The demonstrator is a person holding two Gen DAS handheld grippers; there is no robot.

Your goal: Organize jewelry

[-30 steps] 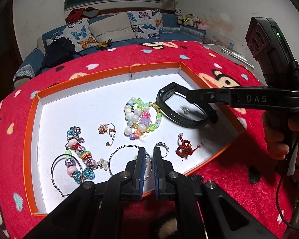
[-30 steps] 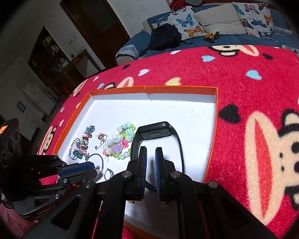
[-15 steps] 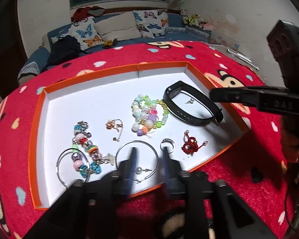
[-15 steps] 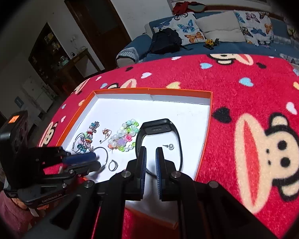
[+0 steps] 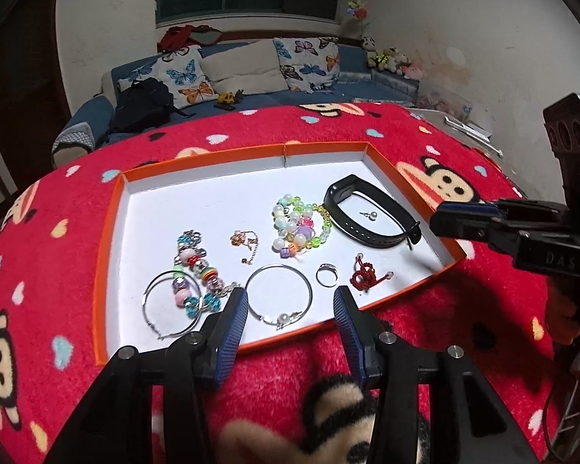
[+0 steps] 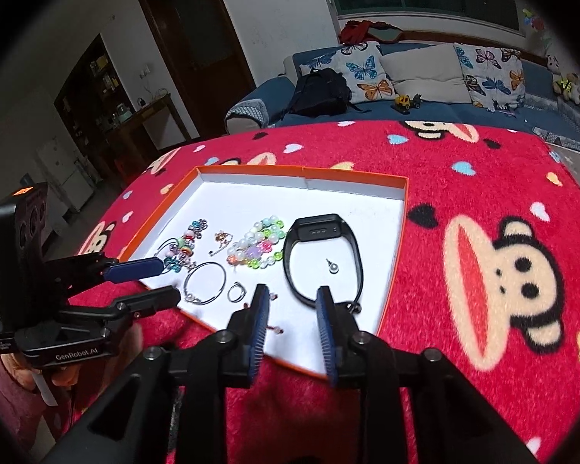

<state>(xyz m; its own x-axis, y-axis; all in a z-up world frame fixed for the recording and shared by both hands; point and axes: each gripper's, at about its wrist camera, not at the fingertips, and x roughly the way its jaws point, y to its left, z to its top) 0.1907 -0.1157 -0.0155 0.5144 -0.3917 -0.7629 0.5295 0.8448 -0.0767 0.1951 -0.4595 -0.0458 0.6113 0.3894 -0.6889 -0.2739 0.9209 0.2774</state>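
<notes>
Red monkey-print blanket carries my orange tray, jewelry spread flat so each piece stays reachable. My left gripper, just opening, stands spread and empty over the hoop bracelet at the near edge. My right gripper, also just opening and empty, hangs by the black band toward the right edge.

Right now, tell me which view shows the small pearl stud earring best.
The right wrist view: the pearl stud earring lies inside the black wristband's loop, near centre, pearl and post distinct. The left wrist view shows it too, smaller and farther off.
</notes>
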